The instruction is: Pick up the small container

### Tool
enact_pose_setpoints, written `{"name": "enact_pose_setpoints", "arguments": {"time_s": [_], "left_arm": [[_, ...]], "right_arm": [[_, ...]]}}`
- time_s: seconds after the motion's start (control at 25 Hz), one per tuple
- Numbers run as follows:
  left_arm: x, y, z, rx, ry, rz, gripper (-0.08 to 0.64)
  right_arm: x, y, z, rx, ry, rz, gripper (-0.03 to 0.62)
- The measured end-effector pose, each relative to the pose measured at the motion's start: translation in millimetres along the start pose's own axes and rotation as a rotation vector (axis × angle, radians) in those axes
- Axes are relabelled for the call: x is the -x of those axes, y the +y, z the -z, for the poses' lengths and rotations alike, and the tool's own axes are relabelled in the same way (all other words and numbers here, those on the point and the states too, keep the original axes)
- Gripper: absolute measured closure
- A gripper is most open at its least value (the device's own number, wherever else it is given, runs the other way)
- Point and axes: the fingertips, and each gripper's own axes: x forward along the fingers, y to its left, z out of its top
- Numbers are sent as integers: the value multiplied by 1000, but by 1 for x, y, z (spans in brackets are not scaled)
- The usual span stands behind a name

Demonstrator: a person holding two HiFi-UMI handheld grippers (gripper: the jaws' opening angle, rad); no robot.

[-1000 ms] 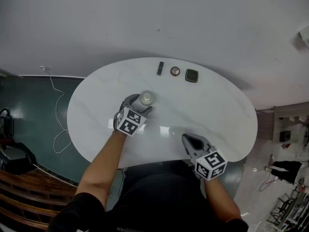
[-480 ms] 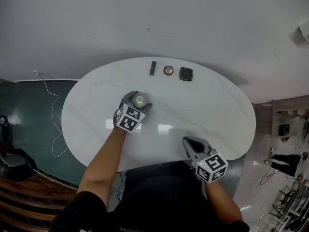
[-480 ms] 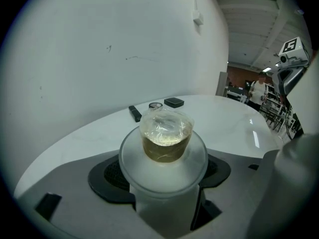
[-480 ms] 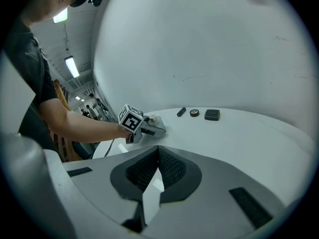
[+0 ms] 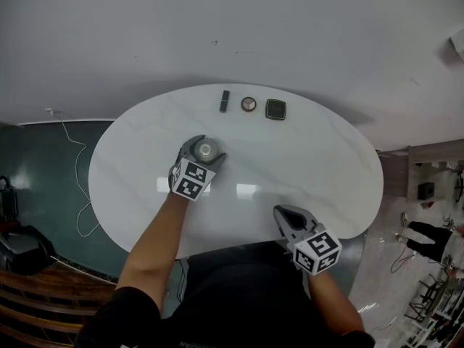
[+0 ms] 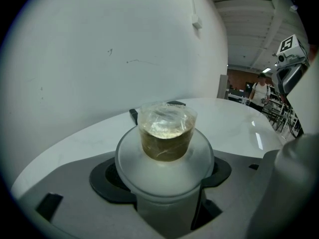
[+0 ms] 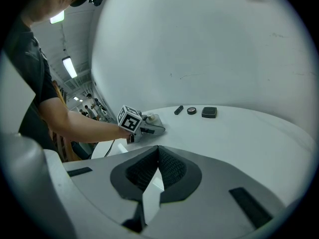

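My left gripper [image 5: 205, 151] is left of the middle of the table [image 5: 326, 162]. Its jaws have just been opening and now stand wide, not squeezing. The container [image 6: 166, 136] stands upright on the table right between them, with crinkly clear wrap on top. It is well away from every edge. Three small dark things [image 5: 249, 104] lie in a row by the far edge. Wide white table spreads out to the right. My right gripper [image 5: 281, 210] is pinched closed, near the front edge
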Motion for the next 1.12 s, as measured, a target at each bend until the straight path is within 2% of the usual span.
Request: {"name": "enact_pose_setpoints", "arguments": {"time_s": [0.32, 0.56, 1.12], "left_arm": [[-1, 1, 2, -12, 14, 2, 216], [2, -1, 1, 1, 62, 38, 216], [70, -16, -23, -67, 42, 19, 216]], "right_arm": [[1, 0, -3, 0, -13, 3, 598], [4, 5, -7, 13, -32, 1, 598], [-2, 34, -33, 78, -99, -61, 598]]}}
